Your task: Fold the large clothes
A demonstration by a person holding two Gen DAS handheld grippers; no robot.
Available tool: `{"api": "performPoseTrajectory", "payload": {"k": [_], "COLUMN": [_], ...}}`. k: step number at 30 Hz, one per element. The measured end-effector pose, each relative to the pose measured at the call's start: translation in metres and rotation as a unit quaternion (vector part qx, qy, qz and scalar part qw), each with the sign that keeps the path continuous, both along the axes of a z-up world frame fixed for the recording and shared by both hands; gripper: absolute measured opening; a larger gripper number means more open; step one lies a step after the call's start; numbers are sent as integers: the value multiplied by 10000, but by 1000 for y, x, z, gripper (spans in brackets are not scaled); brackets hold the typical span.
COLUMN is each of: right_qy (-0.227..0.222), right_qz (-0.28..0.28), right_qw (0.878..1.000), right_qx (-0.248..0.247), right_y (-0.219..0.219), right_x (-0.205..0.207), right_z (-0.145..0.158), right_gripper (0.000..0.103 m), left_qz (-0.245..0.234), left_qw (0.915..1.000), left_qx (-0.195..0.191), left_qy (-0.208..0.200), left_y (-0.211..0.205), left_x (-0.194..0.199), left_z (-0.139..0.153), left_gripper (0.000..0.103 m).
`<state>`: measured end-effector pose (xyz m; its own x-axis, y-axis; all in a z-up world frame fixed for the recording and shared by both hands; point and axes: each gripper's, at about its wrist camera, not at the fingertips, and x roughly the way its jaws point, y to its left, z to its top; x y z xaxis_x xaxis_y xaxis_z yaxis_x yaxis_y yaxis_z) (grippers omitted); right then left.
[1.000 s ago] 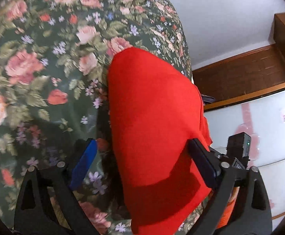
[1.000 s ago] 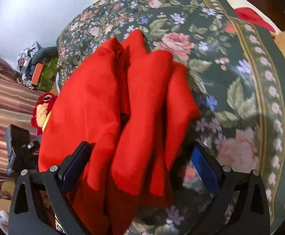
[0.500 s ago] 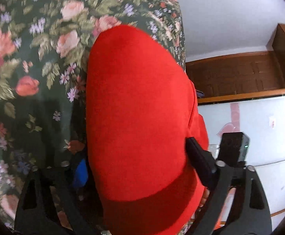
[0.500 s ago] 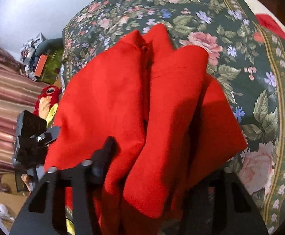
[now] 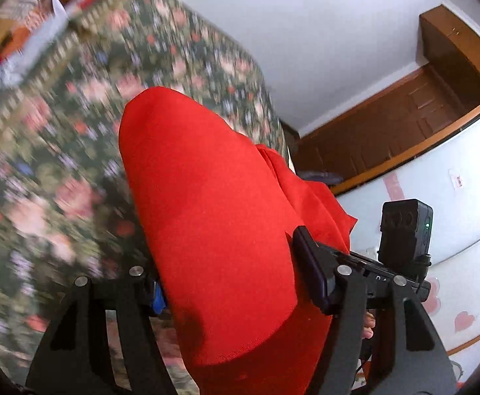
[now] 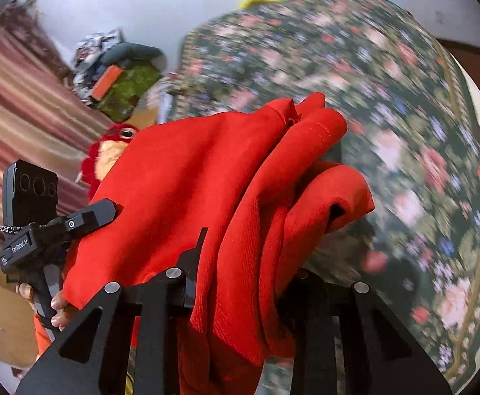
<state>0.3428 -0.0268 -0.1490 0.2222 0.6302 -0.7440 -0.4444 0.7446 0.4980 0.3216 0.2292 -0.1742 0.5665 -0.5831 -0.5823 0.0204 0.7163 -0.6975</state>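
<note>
Above the floral bed (image 5: 75, 151), the red garment (image 5: 213, 217) hangs bunched between 2 tongs, the left tongs (image 5: 230, 283) and right tongs (image 6: 243, 283) each pinching a thick wad of it. It looks soft, floppy and fairly light, likely to sag and slip into loose folds, so hems or corners seem better holds than mid-cloth.

surface: bed, dark green floral bedspread (image 6: 404, 125) | on it: red garment (image 6: 207, 181), bunched, partly lifted

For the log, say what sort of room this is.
Probably a bedroom in a home: a bed under a floral bedspread, a red plush toy beside it, and a wooden wardrobe by the wall.
</note>
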Motion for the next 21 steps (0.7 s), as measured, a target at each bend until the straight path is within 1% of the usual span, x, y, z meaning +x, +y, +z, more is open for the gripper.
{"api": "performPoseTrajectory", "payload": {"k": [3, 7, 10, 12, 15, 17, 18, 19, 20, 21], "right_qy": [-175, -344, -417, -433, -362, -325, -363, -388, -325, -189], "right_qz": [177, 391, 522, 594, 606, 619, 661, 724, 734, 734], "right_qw": [9996, 9985, 9976, 9972, 9975, 9975, 9968, 9954, 9948, 9940], "right_qx": [107, 184, 179, 156, 72, -124, -266, -484, -621, -786], "right_y": [33, 79, 110, 131, 154, 168, 174, 182, 186, 187], "right_x": [4, 14, 24, 33, 44, 53, 56, 60, 62, 66], "right_z": [10, 13, 6, -5, -27, -51, -60, -76, -87, -101], "right_gripper": [26, 26, 26, 26, 26, 26, 26, 26, 26, 26], "left_qz": [226, 579, 761, 865, 1004, 1096, 1216, 1285, 1323, 1319], "left_qw": [9996, 9976, 9961, 9953, 9939, 9926, 9904, 9884, 9860, 9825], "left_qx": [68, 194, 308, 359, 457, 490, 554, 630, 745, 913], "left_qy": [-176, -320, -321, -247, -11, 189, 365, 509, 683, 943], "left_y": [33, 83, 112, 130, 153, 162, 168, 172, 173, 174], "left_x": [-1, -3, 6, 9, 23, 33, 40, 42, 47, 53], "left_z": [14, 26, 22, 14, -9, -28, -44, -54, -67, -86], "left_gripper": [65, 65, 65, 65, 65, 65, 65, 65, 65, 65]}}
